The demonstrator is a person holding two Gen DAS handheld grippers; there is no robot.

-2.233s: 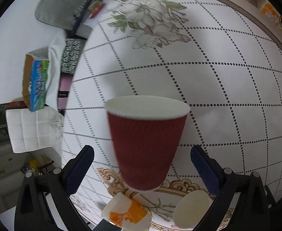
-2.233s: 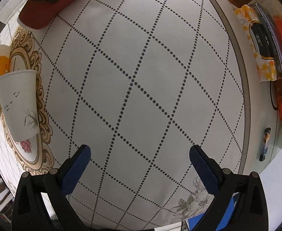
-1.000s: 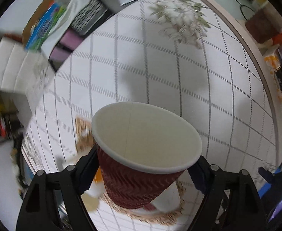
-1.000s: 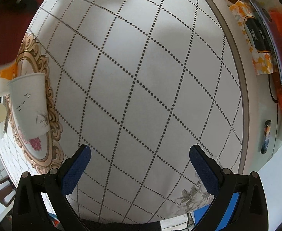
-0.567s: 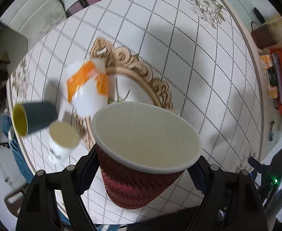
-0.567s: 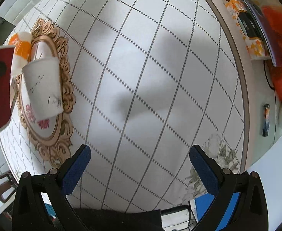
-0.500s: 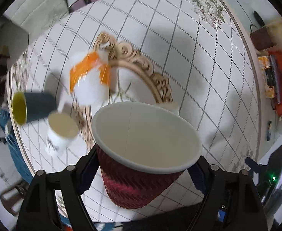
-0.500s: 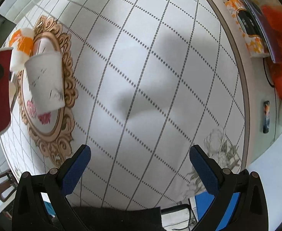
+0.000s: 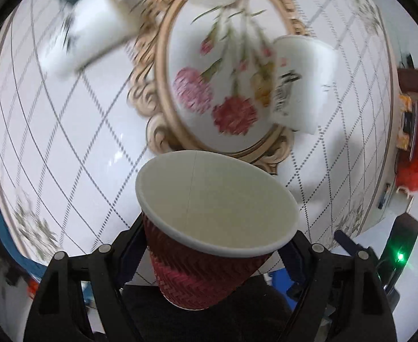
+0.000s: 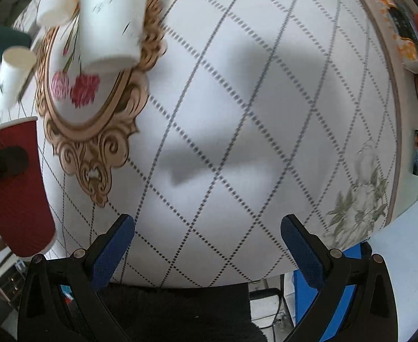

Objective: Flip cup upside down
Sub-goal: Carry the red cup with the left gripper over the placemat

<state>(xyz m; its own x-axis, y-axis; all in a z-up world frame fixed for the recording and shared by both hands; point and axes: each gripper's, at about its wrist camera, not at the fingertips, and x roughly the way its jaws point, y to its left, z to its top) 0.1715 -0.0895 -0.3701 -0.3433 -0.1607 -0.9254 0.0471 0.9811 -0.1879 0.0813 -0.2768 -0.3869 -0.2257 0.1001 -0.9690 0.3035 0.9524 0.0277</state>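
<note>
My left gripper [image 9: 211, 253] is shut on a dark red ribbed paper cup [image 9: 209, 268] with a white rim and empty white inside. It holds the cup in the air above the table, mouth tilted toward the tabletop. The same cup [image 10: 12, 188] shows at the left edge of the right wrist view, with a left finger [image 10: 3, 161] across its side. My right gripper [image 10: 207, 236] is open and empty over the checked tablecloth [image 10: 237, 114] near the table's edge.
A gold-framed floral tray [image 9: 231, 91] bears a white printed cup [image 9: 303, 85]. Another white cup [image 9: 86, 37] and an orange-and-white cup [image 10: 57, 0] lie beside it, with a dark teal cup [image 10: 6, 42] further off. Clutter [image 10: 408, 28] lines the right rim.
My left gripper has swung further over with the red cup, so its view now looks down on the tray from close. The right gripper has drawn back toward the table's edge, still open.
</note>
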